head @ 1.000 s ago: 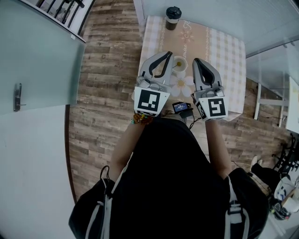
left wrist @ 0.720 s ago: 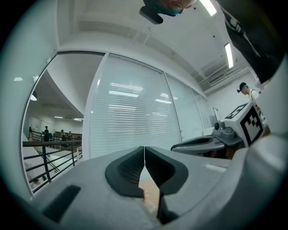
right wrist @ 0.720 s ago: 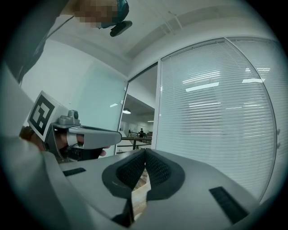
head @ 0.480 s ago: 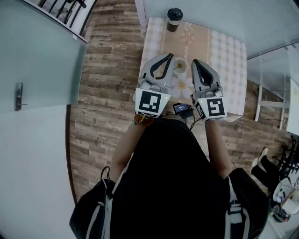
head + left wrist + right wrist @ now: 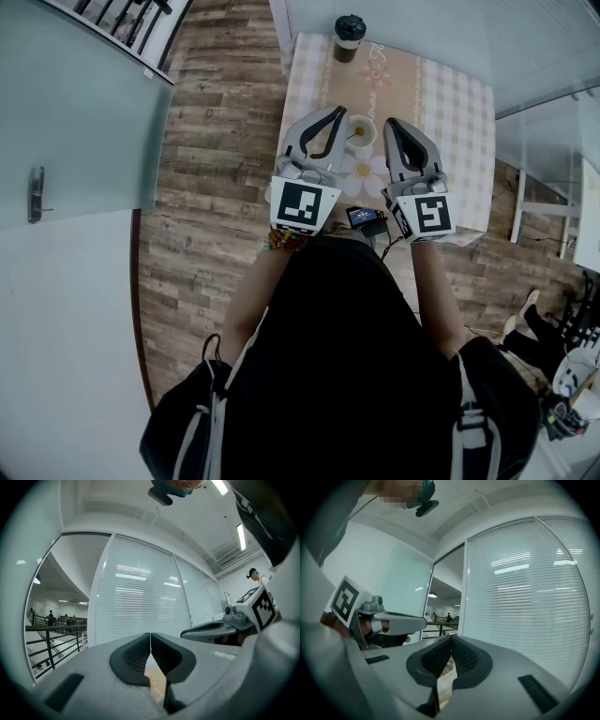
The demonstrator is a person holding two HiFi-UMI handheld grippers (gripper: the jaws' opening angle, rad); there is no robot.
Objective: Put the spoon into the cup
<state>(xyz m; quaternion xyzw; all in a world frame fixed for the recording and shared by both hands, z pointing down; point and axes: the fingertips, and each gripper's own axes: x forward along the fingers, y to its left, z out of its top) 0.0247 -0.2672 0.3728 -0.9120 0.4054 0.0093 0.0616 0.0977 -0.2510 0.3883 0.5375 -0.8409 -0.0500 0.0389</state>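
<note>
In the head view a small white cup stands on the cloth-covered table, between my two grippers. Something small and pale shows inside it; I cannot tell whether it is the spoon. My left gripper is held above the table just left of the cup, jaws shut and empty. My right gripper hangs just right of the cup, also shut and empty. In the left gripper view the left gripper points up at window blinds, with the other gripper beside it. The right gripper view shows the right gripper closed too.
A dark-lidded paper cup stands at the table's far edge. A small black device with a screen lies at the near edge with cables. Wooden floor lies to the left, and a glass wall beyond it.
Both grippers and the view shifted very slightly up and right a second ago; nothing has moved in the last half second. Both jaws stayed shut.
</note>
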